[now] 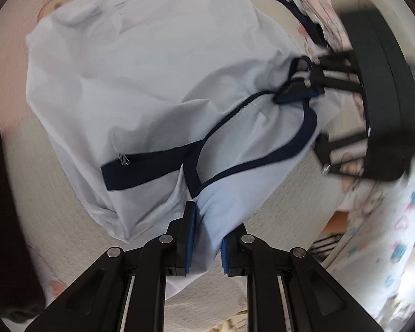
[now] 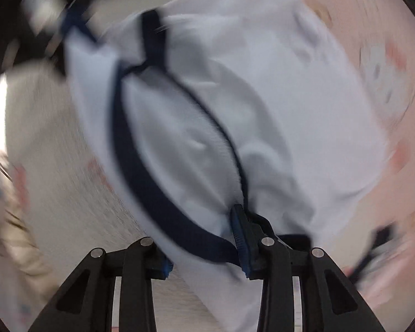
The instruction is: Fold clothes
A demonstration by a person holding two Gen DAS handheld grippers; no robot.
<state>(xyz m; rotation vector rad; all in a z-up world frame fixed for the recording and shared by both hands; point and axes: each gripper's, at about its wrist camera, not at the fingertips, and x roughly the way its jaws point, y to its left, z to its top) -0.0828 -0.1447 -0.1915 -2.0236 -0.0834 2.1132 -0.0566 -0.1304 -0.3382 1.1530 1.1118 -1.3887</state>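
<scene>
Hanging garment: pale blue cloth top with navy trim [image 1: 141, 88], lifted over the cream textured bedspread [image 1: 285, 193], its lower part near the pink edge.
Left gripper [image 1: 206, 238]: clamped on a fold of the top.
Right gripper [image 2: 204, 249]: fingers [image 2: 242, 238] clamped on the navy neckline.
Bedspread's far corner: patterned clothes pile [image 1: 312, 8].
</scene>
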